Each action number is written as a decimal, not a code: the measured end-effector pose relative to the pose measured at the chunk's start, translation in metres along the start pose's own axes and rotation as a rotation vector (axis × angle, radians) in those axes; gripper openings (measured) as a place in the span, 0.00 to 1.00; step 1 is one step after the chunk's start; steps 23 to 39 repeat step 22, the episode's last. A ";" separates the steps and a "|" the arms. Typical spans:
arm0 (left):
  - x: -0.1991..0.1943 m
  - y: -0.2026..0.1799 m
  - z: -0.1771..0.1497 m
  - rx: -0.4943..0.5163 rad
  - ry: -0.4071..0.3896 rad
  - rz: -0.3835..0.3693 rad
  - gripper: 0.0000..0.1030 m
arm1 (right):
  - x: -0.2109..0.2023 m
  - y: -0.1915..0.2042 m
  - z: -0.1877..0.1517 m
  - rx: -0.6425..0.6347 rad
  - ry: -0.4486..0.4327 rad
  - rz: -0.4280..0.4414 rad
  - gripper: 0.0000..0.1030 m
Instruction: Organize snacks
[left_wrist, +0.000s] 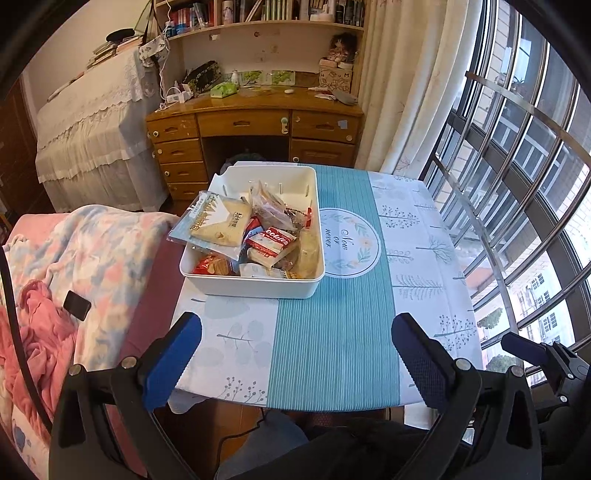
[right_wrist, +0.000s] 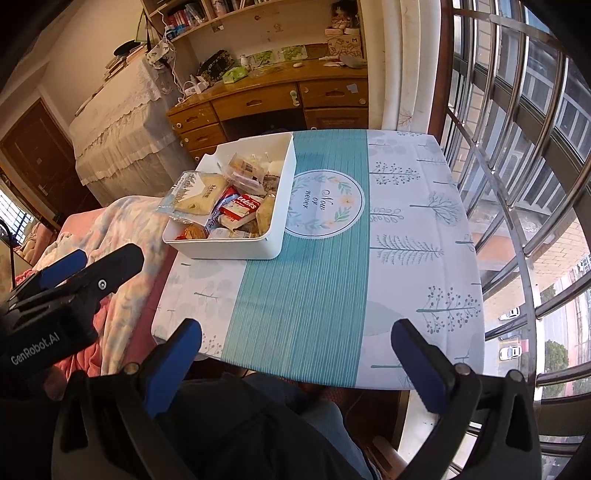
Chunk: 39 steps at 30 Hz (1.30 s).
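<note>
A white plastic bin (left_wrist: 255, 286) stands at the table's far left, and shows in the right wrist view (right_wrist: 229, 253) too. It is full of snack packs: a large pale wafer pack (left_wrist: 214, 221) lies on top and sticks out over the left rim, with a red "Cookies" pack (left_wrist: 271, 242) beside it. My left gripper (left_wrist: 295, 328) is open and empty above the table's near edge. My right gripper (right_wrist: 295, 332) is open and empty, also near the front edge. The left gripper's body (right_wrist: 74, 284) shows at the left of the right wrist view.
The table wears a teal and white cloth (left_wrist: 332, 314). A bed with a pink and blue blanket (left_wrist: 74, 258) and a black phone (left_wrist: 76, 305) lies to the left. A wooden desk (left_wrist: 255, 125) stands behind. A barred window (left_wrist: 517, 184) runs along the right.
</note>
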<state>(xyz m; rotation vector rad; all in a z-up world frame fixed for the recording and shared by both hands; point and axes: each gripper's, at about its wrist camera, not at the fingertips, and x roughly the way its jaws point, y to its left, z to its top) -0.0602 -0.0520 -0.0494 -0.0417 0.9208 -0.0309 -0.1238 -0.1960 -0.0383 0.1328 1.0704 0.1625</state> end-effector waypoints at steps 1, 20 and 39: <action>0.000 0.000 0.000 -0.001 0.002 0.002 0.99 | 0.001 0.000 0.001 -0.001 0.001 0.001 1.00; 0.014 -0.014 0.004 0.019 0.033 -0.016 0.99 | 0.010 -0.016 0.004 0.024 0.023 0.008 1.00; 0.014 -0.014 0.004 0.018 0.033 -0.015 0.99 | 0.011 -0.019 0.004 0.027 0.024 0.010 1.00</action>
